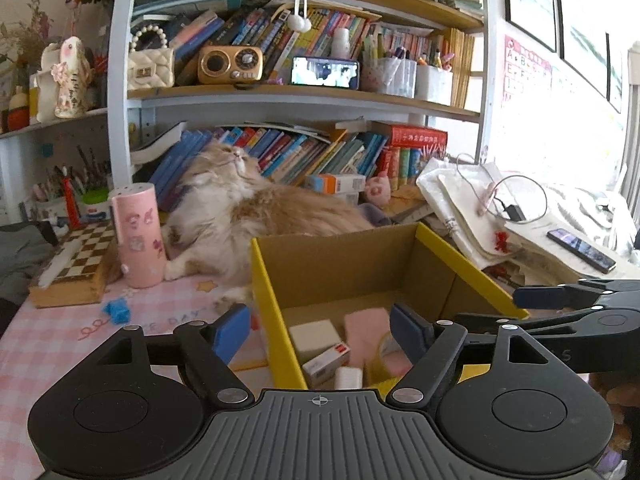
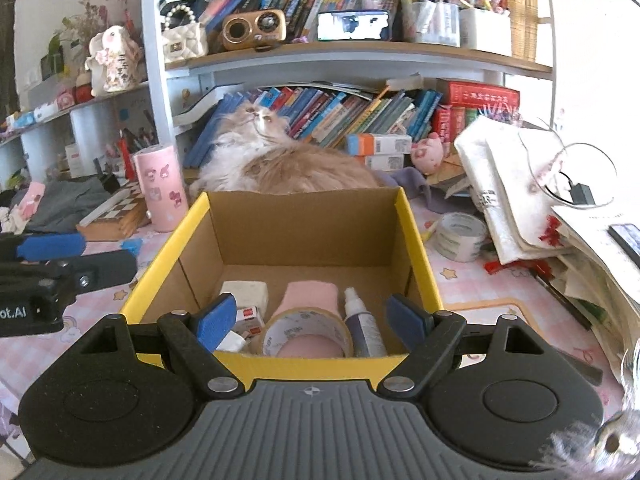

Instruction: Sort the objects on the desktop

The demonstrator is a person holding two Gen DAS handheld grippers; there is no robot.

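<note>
Now both the left gripper [image 1: 322, 334] and the right gripper [image 2: 310, 322] hover with fingers apart and empty at the near side of the yellow cardboard box [image 2: 416, 236], where the tape roll [image 2: 306, 336] lies inside.

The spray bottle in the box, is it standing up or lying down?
Lying down. The spray bottle lies on the box floor, nozzle toward the far wall, beside the tape roll.
</note>
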